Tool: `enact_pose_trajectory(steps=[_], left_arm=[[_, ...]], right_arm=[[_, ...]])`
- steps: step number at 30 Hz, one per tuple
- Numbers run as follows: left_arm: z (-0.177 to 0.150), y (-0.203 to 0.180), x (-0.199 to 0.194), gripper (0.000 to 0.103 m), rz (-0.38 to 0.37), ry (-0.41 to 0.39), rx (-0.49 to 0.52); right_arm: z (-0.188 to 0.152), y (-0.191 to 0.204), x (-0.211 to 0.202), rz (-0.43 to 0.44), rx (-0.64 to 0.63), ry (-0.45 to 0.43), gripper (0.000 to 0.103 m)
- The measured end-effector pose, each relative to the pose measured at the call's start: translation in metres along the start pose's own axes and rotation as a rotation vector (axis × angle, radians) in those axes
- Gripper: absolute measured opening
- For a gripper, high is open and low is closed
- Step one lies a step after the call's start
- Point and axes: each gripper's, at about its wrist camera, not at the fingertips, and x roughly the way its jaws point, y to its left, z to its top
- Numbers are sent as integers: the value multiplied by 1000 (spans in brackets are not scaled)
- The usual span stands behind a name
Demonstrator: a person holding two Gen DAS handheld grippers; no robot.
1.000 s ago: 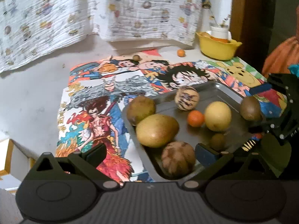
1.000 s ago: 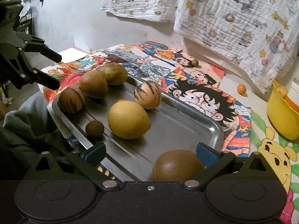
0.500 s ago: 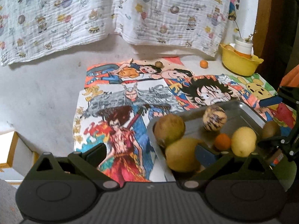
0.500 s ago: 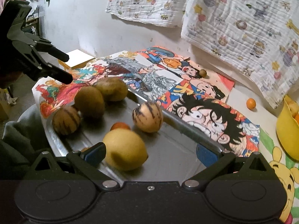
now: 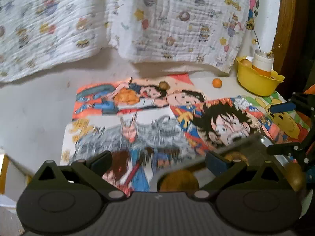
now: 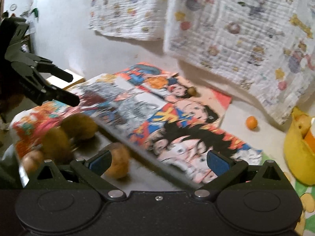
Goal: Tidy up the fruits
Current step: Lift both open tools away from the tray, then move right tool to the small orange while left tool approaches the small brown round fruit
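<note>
A metal tray (image 6: 157, 175) of fruit lies on the cartoon mat (image 5: 157, 125), low in both views and blurred. In the right wrist view I see several brown fruits (image 6: 78, 125) and a striped one (image 6: 119, 160) on it. My left gripper (image 5: 158, 161) is open and empty above the tray's near corner. My right gripper (image 6: 158, 161) is open and empty over the tray's other end. A small orange (image 5: 217, 83) and a small brown fruit (image 5: 163, 84) lie loose at the back of the table.
A yellow bowl (image 5: 258, 82) holding a white cup and fruit stands at the back right. Patterned cloths (image 5: 157, 19) hang on the wall behind. The table's left edge drops off near a wooden shelf (image 6: 65, 80).
Both grippers have pulled up and back from the tray, so the fruit has slid to the bottom of both views. Both stay open and empty.
</note>
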Motion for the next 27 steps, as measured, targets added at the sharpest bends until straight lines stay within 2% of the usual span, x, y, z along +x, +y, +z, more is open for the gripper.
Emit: enact_pose_trajectory(steps=[8, 15, 20, 27], left_arm=[[46, -7, 53, 102, -12, -29, 31], [81, -20, 109, 102, 0, -32, 28], [91, -22, 147, 102, 13, -37, -5], [103, -20, 190, 102, 45, -51, -31]], right_arm=[[20, -46, 32, -135, 88, -16, 102], [38, -82, 73, -212, 158, -49, 102], [37, -107, 107, -265, 223, -71, 102], [38, -131, 147, -329, 249, -61, 102]])
